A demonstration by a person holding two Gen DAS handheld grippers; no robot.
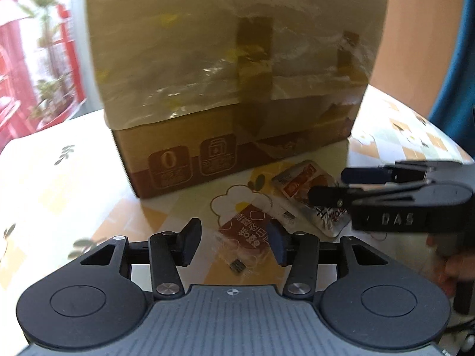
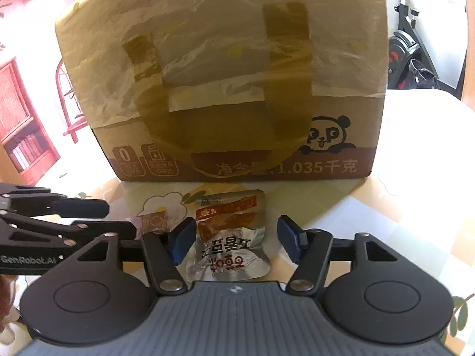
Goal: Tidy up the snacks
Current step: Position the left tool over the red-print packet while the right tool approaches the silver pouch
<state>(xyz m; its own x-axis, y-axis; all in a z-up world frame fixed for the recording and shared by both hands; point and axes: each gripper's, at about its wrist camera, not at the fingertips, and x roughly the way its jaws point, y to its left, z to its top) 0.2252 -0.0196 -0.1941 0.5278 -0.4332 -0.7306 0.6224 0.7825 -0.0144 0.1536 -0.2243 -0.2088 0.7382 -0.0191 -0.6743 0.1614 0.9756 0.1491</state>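
My right gripper [image 2: 234,241] stands spread around the silver snack packet [image 2: 230,237] on the counter [image 2: 400,222] — untouched; my left gripper [image 1: 234,244], spread too, straddles the small brown packet [image 1: 246,225] before the cardboard box [image 2: 225,89].

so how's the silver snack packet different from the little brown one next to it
The silver snack packet is clearly larger than the brown packet. The silver one is shiny foil with an orange food picture; the brown one is clear wrapping with a brown printed panel. The silver one lies between the right hand-held gripper's open fingers, the brown one between the left hand-held gripper's open fingers. Both lie flat on the table in front of the cardboard box, unheld.
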